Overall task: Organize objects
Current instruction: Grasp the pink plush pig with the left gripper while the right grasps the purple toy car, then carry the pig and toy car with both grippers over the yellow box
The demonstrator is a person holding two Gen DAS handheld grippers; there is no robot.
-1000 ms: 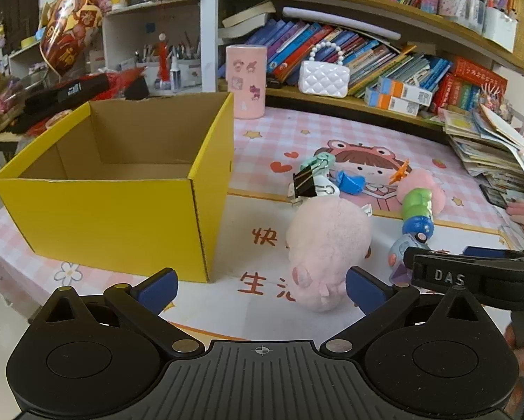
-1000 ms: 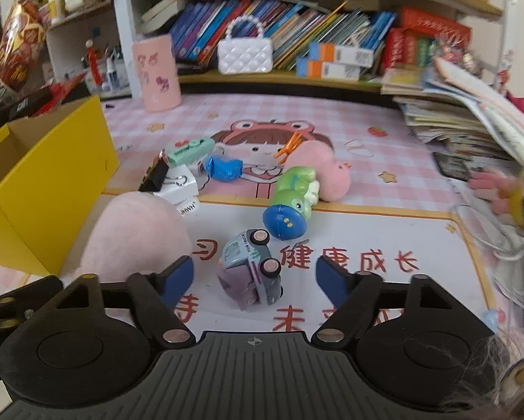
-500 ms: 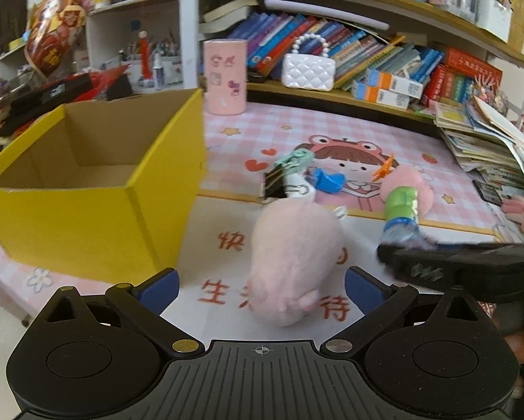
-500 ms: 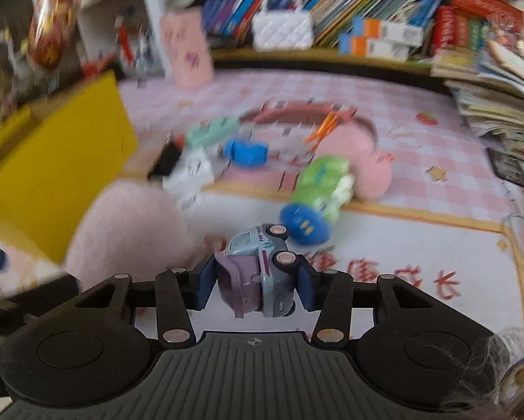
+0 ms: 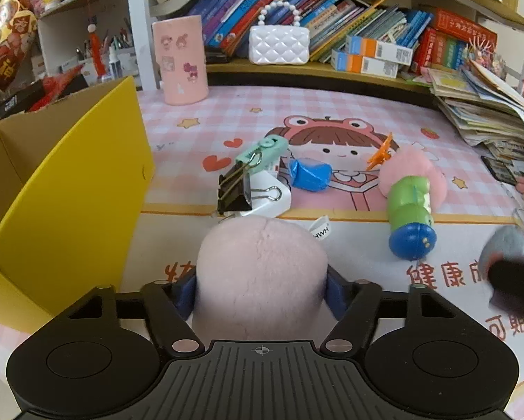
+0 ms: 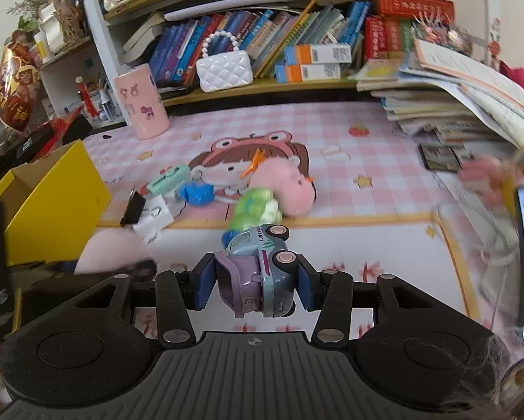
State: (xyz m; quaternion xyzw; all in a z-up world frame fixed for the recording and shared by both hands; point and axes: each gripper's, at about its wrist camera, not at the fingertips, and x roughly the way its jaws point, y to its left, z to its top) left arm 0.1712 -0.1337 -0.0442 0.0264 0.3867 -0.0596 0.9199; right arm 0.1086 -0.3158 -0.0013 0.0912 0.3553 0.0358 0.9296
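Pink plush toy (image 5: 262, 266) sitting low centre of the frame, left gripper (image 5: 262, 294) fingers squeezing its sides, yellow box (image 5: 80, 189) standing at left, right gripper (image 6: 255, 283) fingers clamping a toy truck (image 6: 258, 273) above the bench (image 6: 367, 238).

Left tongs (image 5: 261, 288) clamped on pink plush (image 5: 260, 266), yellow box (image 5: 66, 189) beside
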